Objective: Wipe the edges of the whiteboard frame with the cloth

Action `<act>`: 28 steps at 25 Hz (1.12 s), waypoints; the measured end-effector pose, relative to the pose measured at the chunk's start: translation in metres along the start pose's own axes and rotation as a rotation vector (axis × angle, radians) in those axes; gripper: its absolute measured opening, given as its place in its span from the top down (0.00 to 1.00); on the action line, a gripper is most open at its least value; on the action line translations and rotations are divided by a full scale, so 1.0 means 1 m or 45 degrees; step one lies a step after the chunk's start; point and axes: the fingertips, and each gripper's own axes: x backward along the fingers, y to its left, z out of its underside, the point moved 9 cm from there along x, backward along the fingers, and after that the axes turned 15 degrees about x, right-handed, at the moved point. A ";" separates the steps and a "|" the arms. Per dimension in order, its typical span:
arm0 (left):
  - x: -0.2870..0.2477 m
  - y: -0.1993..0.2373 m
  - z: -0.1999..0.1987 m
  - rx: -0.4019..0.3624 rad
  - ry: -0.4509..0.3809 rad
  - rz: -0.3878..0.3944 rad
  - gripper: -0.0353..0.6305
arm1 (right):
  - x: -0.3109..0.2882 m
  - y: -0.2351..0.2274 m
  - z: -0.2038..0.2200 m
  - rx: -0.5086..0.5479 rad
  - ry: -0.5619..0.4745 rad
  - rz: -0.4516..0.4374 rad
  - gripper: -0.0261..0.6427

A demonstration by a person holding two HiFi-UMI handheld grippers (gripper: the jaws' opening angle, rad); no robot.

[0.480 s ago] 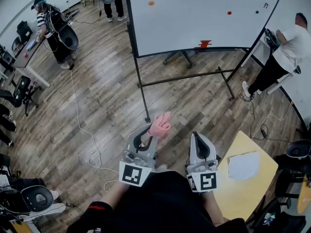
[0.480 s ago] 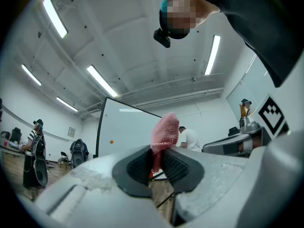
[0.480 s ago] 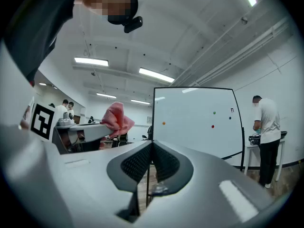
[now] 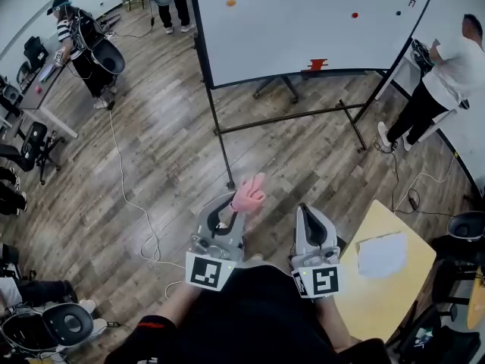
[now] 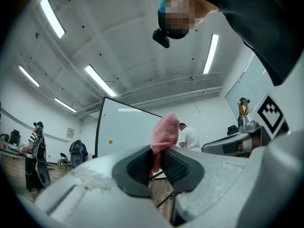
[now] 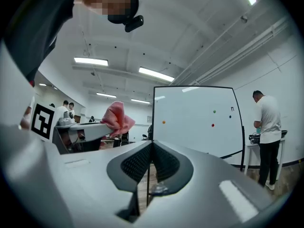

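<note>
A pink cloth (image 4: 249, 194) sticks up from my left gripper (image 4: 229, 205), whose jaws are shut on it; the left gripper view shows the cloth (image 5: 164, 134) pinched between the pads. My right gripper (image 4: 306, 217) is held beside it, jaws shut with nothing between them (image 6: 151, 163). The whiteboard (image 4: 303, 21) with its dark frame stands on a rolling stand a few steps ahead, well out of reach. It carries a few coloured magnets, and a red item (image 4: 317, 64) rests on its bottom ledge.
A yellow table (image 4: 383, 287) with a sheet of paper (image 4: 381, 255) is at my right. A person in white (image 4: 443, 74) stands by the board's right end. Another person (image 4: 79, 44) and desks stand at far left. A cable (image 4: 125, 188) snakes over the wood floor.
The view has shifted slightly: the whiteboard sits a little higher and more to the left in the frame. Both grippers keep their pose and the cloth stays gripped.
</note>
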 end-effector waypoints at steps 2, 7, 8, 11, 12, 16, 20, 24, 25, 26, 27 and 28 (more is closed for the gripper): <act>0.000 0.002 0.001 0.000 0.000 -0.004 0.89 | -0.002 0.000 0.003 0.000 0.007 -0.007 0.96; -0.007 0.015 0.010 0.007 0.045 -0.011 0.89 | -0.016 0.000 0.015 -0.050 0.015 -0.018 0.96; -0.012 0.020 0.011 0.006 0.043 -0.009 0.89 | -0.022 0.000 0.016 -0.046 0.017 -0.017 0.96; -0.032 0.034 0.014 0.024 0.032 -0.002 0.89 | -0.038 -0.005 0.016 -0.011 0.020 -0.002 0.96; -0.040 0.039 0.015 0.035 0.027 0.002 0.89 | -0.043 -0.008 0.016 -0.006 0.025 0.006 0.96; -0.072 0.057 0.016 0.063 0.016 0.020 0.89 | -0.070 -0.025 0.021 0.001 0.067 0.042 0.96; -0.103 0.077 0.023 0.065 0.031 0.020 0.89 | -0.101 -0.040 0.025 0.013 0.084 0.047 0.96; -0.129 0.102 0.030 0.094 0.033 -0.008 0.89 | -0.136 -0.052 0.029 0.018 0.095 0.046 0.96; -0.136 0.109 0.031 0.091 0.033 -0.011 0.89 | -0.145 -0.055 0.030 0.017 0.096 0.046 0.96; -0.143 0.116 0.032 0.088 0.032 -0.013 0.89 | -0.154 -0.057 0.030 0.017 0.095 0.047 0.96; -0.150 0.124 0.033 0.088 0.032 -0.015 0.89 | -0.163 -0.060 0.031 0.016 0.091 0.049 0.96; -0.157 0.132 0.033 0.089 0.030 -0.016 0.89 | -0.172 -0.062 0.031 0.018 0.087 0.053 0.96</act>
